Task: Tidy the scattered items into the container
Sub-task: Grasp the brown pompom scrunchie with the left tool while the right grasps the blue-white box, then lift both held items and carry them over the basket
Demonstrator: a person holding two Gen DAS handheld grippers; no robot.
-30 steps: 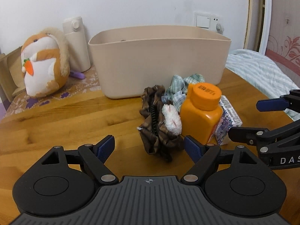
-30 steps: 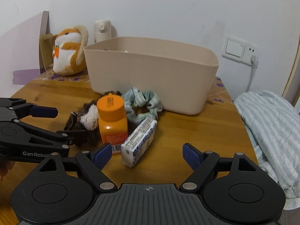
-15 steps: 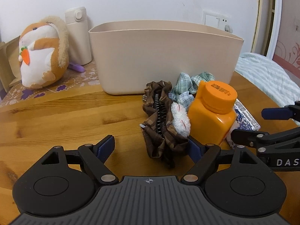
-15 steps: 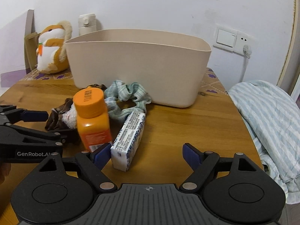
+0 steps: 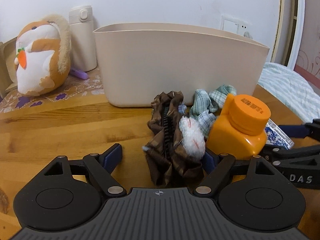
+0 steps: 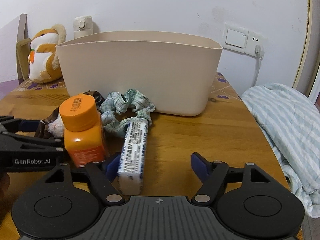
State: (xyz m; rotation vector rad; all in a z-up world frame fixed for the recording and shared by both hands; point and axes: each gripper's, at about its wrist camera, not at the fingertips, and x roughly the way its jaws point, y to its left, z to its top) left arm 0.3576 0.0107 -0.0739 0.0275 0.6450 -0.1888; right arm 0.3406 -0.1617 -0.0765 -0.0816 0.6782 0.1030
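Observation:
A beige container (image 5: 180, 66) (image 6: 140, 76) stands at the back of the wooden table. In front of it lies a pile: a brown hair tie with a black clip and a white fluffy tuft (image 5: 170, 136), a green plaid scrunchie (image 6: 128, 104), an orange bottle (image 5: 238, 128) (image 6: 84, 132) and a blue-white packet (image 6: 134, 150). My left gripper (image 5: 162, 157) is open around the brown hair tie, whose cloth lies against the right pad. My right gripper (image 6: 156, 165) is closing, with the packet next to its left pad and a gap to the right pad.
A plush hamster (image 5: 40, 60) and a white flask (image 5: 82, 38) stand left of the container on a patterned mat. A striped blanket (image 6: 286, 120) hangs past the table's right edge. A wall switch and a plugged socket (image 6: 244, 40) are behind.
Both grippers have come forward and lower toward the pile. The brown hair tie now sits between the left fingers. The right jaws have narrowed around the packet.

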